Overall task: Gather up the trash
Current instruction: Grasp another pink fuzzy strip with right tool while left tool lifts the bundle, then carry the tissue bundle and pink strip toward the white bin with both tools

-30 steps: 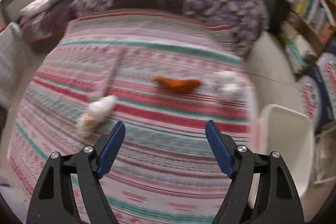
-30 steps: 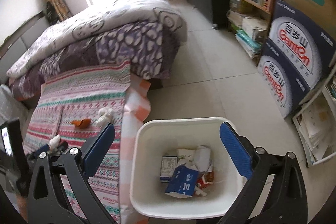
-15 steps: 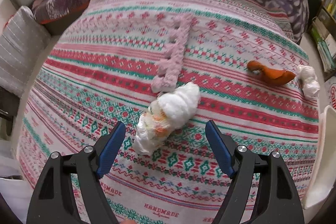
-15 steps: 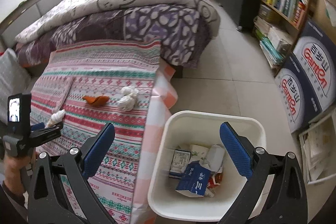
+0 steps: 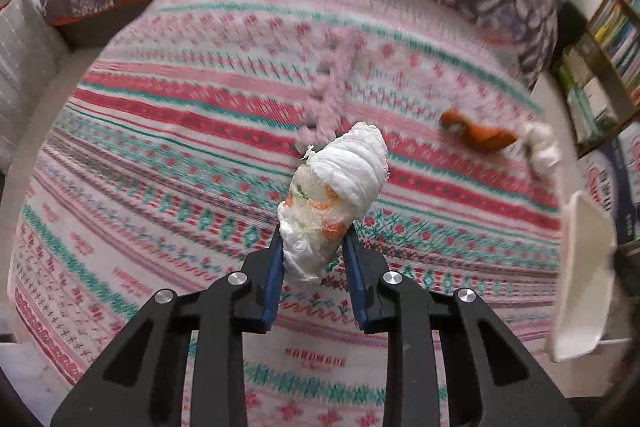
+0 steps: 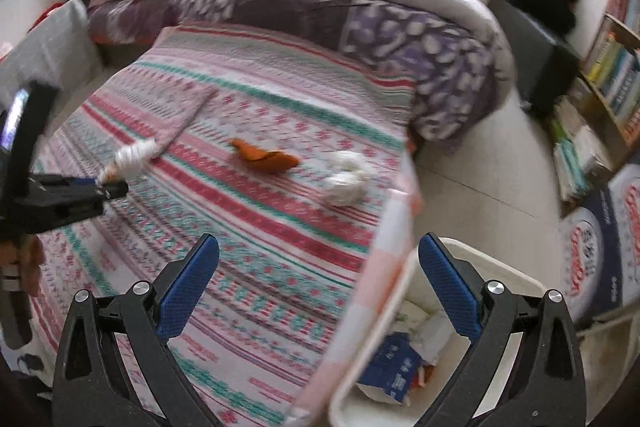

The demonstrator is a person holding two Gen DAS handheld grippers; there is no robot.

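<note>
Jaws of the left gripper [image 5: 312, 247] are clamped on the near end of a crumpled white wad with orange print [image 5: 336, 195]; the blue pads press both its sides, and the rest of the wad projects forward beyond the fingertips over the striped bedspread [image 5: 180, 155]. In the right wrist view the same wad [image 6: 130, 159] protrudes from the left gripper [image 6: 102, 185] at the far left of the right jaws.

Right gripper [image 6: 318, 275] stands wide open with nothing between its pads. Ahead of its jaws, on the bedspread, lie an orange scrap [image 6: 266, 159] and, just right of it, a white paper ball [image 6: 346, 177]; the two are near each other but apart. Below the right-hand finger sits a white bin [image 6: 520, 283] beside the bed edge, containing a blue carton [image 6: 394, 363] and other paper waste. In the left wrist view the bin rim [image 5: 588, 267] appears at far right of the jaws.
</note>
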